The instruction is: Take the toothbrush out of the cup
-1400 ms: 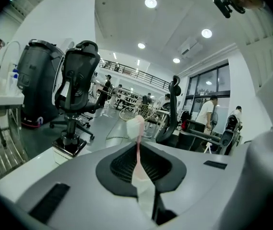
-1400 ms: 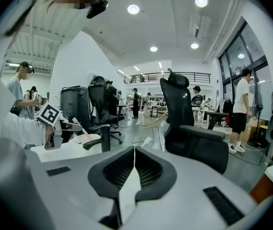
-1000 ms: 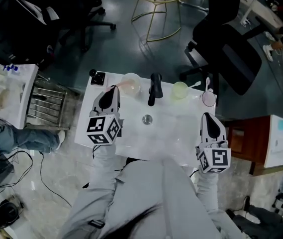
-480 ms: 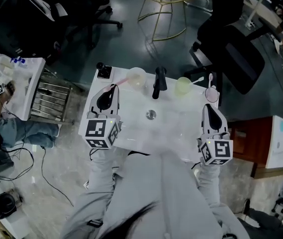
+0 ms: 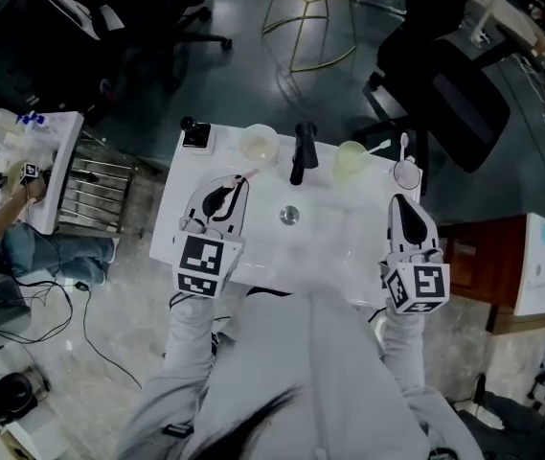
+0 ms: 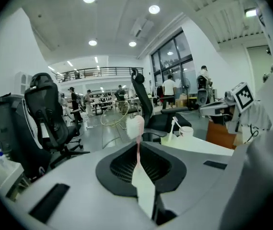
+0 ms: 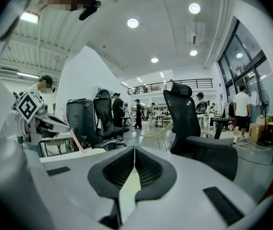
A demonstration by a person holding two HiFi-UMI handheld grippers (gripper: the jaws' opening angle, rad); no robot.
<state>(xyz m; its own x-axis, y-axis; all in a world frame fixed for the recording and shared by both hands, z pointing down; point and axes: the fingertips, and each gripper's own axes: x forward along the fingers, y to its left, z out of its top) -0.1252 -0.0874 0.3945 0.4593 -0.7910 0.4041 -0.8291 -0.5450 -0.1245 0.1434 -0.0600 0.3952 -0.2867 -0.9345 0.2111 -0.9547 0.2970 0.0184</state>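
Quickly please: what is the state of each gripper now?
Left gripper: closed on the pink toothbrush.
Right gripper: closed, nothing between its jaws.

Head view steeply down, two others low — level

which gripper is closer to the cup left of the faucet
Left. The left gripper, shut on the pink toothbrush, is just short of that cup; the right gripper is far off to the right, past the faucet.

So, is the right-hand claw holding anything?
No, in the right gripper view the right claw has its jaws pressed together with nothing between them.
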